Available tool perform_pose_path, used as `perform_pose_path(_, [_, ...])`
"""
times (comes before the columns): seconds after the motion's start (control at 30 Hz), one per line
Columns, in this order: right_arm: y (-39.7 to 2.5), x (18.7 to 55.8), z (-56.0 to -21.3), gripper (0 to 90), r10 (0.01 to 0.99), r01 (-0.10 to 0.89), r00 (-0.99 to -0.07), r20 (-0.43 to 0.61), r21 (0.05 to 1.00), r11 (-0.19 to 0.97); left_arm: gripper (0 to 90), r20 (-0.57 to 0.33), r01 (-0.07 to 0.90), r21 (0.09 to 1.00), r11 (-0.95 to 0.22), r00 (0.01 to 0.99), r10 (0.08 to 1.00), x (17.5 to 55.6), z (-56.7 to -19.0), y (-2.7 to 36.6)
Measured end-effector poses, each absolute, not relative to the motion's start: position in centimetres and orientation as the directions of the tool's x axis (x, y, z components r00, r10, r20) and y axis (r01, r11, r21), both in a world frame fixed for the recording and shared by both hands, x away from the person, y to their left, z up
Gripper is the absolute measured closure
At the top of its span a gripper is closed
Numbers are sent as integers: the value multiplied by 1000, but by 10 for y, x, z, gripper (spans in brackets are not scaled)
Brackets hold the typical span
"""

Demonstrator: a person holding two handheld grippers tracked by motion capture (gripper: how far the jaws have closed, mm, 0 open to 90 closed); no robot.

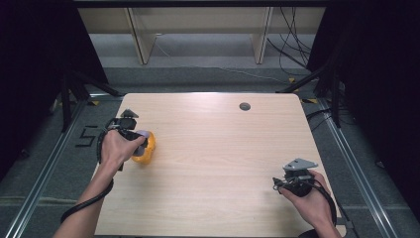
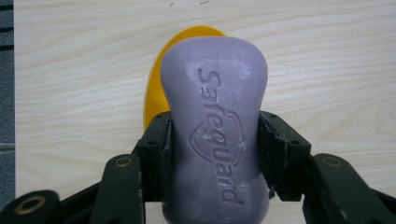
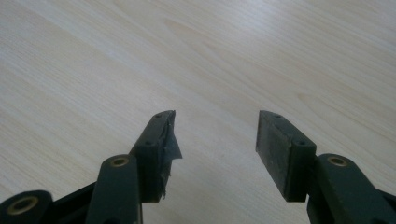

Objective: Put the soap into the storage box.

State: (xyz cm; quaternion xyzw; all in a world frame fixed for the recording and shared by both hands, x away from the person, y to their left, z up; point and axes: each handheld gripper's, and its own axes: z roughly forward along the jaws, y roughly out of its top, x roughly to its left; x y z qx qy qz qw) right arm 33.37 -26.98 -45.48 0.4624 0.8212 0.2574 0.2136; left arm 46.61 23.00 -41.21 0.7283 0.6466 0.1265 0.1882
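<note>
A purple bar of soap [image 2: 215, 126] stamped "Safeguard" is clamped between the jaws of my left gripper [image 2: 215, 140], which is shut on it. Right behind and beneath the bar lies a yellow soap dish [image 2: 156, 88]; whether the bar touches it I cannot tell. In the high view the left gripper [image 1: 140, 137] holds the soap [image 1: 142, 134] over the yellow dish [image 1: 147, 148] near the table's left edge. My right gripper [image 3: 215, 135] stands open over bare wood with nothing between its pads. From above, the right gripper [image 1: 277, 184] sits low at the table's front right corner.
The light wooden table [image 1: 218, 148] has a round grey cable port [image 1: 244, 106] near its far edge. Dark floor, metal rails and tripod legs surround the table. Cables trail from both grippers.
</note>
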Motion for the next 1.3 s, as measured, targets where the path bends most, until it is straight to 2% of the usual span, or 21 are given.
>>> perform_pose_path(1.3, [-271, 334, -455, 475, 863, 637, -489, -128, 624, 453, 490, -55, 904, 417, -91, 125, 991, 478, -424, 228])
